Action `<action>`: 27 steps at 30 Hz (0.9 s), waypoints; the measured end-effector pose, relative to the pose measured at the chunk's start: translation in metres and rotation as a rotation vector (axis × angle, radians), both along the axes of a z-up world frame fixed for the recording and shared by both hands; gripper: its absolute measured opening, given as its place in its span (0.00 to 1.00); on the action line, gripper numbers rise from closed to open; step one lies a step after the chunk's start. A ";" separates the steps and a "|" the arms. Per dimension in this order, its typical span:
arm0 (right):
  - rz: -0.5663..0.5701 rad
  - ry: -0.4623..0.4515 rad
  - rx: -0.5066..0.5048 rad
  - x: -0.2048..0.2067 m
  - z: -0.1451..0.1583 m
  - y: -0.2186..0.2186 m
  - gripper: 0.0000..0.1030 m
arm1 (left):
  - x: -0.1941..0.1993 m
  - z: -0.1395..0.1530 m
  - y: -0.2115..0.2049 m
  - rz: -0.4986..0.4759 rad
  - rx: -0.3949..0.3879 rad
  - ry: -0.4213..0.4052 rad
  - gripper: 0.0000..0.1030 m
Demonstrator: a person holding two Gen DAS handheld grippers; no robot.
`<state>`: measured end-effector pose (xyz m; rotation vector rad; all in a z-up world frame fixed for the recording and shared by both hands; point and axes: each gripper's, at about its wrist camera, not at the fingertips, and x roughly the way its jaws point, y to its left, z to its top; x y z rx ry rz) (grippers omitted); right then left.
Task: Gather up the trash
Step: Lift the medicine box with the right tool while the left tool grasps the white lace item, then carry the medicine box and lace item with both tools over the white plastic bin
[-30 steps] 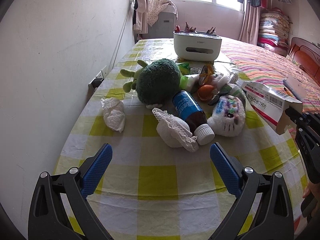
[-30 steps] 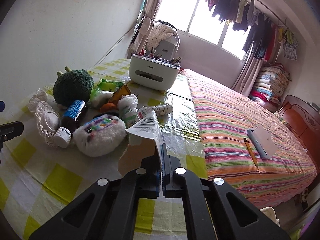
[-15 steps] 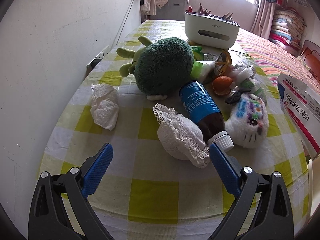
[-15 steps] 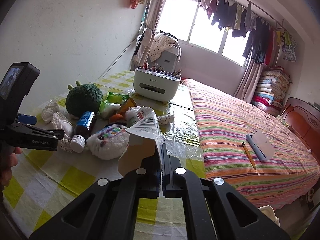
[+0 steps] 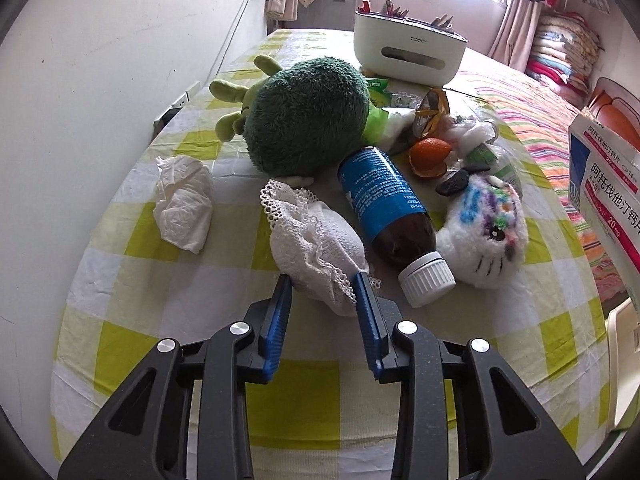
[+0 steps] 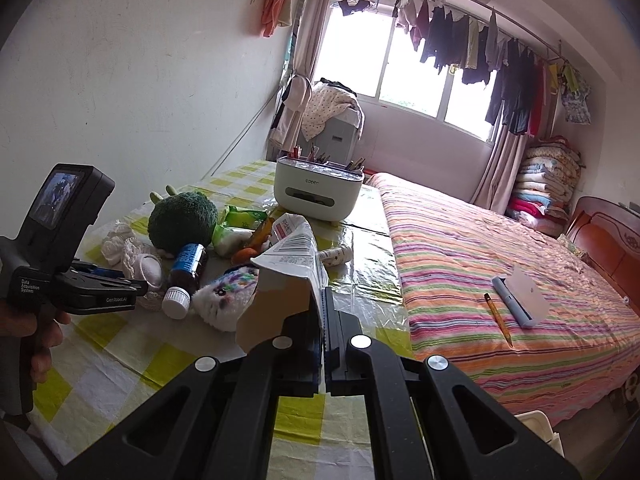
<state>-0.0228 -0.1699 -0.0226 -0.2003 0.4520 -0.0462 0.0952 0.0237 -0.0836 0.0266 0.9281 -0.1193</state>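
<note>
My left gripper (image 5: 323,286) has its blue fingers narrowed around the near end of a white lacy sock (image 5: 316,248) lying on the checked tablecloth (image 5: 160,320); the pads touch its sides. A crumpled white tissue (image 5: 184,204) lies to the left. A brown medicine bottle (image 5: 388,216) with blue label and white cap lies right of the sock. My right gripper (image 6: 323,300) is shut on a torn cardboard medicine box (image 6: 288,264), held above the table's right edge; the box also shows in the left wrist view (image 5: 604,184).
A green broccoli plush (image 5: 304,120), white plush toy (image 5: 488,232), orange peel (image 5: 430,152) and wrappers crowd the table's middle. A white organiser box (image 5: 408,52) stands at the back. A wall runs along the left; a striped bed (image 6: 500,264) lies to the right.
My left gripper moved forward and down to the lacy sock and its fingers closed from wide open onto it. My right gripper rose and pulled back with the box.
</note>
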 end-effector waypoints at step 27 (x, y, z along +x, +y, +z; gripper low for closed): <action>-0.038 -0.092 0.097 -0.084 0.021 -0.028 0.01 | -0.080 0.060 -0.003 -0.035 0.064 -0.240 0.01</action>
